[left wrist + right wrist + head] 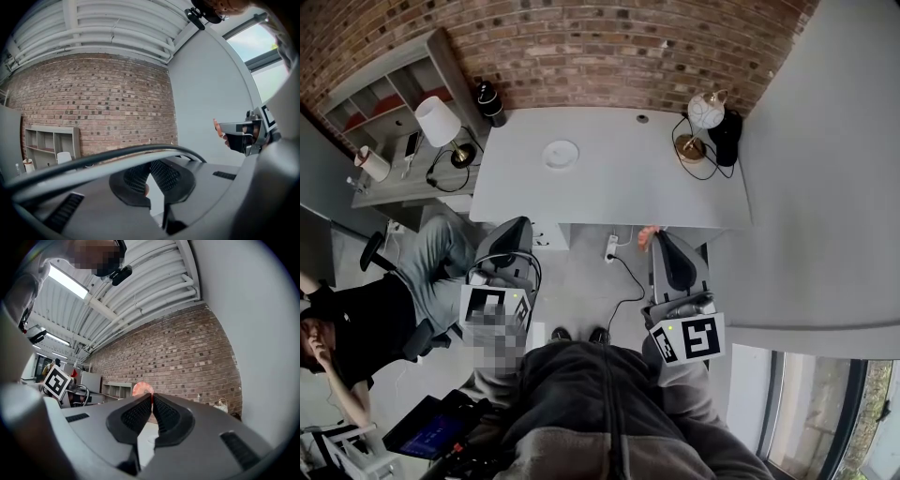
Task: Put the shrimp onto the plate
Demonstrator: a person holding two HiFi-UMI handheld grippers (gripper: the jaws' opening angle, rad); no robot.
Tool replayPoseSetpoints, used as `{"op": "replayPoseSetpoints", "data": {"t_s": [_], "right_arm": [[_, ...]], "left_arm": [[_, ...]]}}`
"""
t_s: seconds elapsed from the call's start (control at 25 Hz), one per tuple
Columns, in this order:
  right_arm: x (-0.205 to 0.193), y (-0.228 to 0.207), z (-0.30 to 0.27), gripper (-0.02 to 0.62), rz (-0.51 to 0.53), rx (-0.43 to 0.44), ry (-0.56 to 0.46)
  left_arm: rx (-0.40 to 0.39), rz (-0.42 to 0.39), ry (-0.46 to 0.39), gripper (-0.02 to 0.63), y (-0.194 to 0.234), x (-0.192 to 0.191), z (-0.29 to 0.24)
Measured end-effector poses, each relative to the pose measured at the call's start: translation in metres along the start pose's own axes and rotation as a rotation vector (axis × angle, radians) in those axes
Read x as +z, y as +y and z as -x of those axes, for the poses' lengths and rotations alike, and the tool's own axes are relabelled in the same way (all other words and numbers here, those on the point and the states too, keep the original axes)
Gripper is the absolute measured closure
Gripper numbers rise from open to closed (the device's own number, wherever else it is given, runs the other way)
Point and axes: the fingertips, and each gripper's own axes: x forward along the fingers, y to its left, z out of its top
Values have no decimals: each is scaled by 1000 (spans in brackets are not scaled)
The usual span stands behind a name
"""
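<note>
Standing well back from the white worktop (619,183), I hold both tools low over the floor (581,291), since nothing can be set down until I am close enough to reach across. My left gripper (150,165) hangs with its jaws closed on nothing (it has no part in this carry, as far as I judge, so it is tucked out of the way). My right gripper (152,398) points toward the brick wall (187,352), its jaws pressed almost together on the load I come to last. The plate (561,155) sits bare toward the left of the worktop, well apart from the globe lamp (706,111) at the right corner, so the drop should meet no clutter. Smallest is the shrimp (142,389): it is pinched at the very tips of the right jaws, most of its pink-orange body standing clear above the pads, a hold that should let it fall free once I open. It is in the air, nowhere near the plate, so the carry is what remains.
</note>
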Motion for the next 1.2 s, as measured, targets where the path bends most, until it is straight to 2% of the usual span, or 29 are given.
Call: {"op": "replayPoseSetpoints", "data": {"t_s": [0.4, 0.68, 1.2], "right_arm": [[-3, -12, 3, 584, -17, 21, 22], [-14, -4, -8, 584, -13, 53, 44], [-28, -20, -73, 584, 17, 28, 84]], "left_arm": [[-19, 4, 25, 603, -22, -4, -6], [-20, 21, 36, 601, -19, -15, -12], [-41, 60, 20, 601, 28, -21, -74]]}}
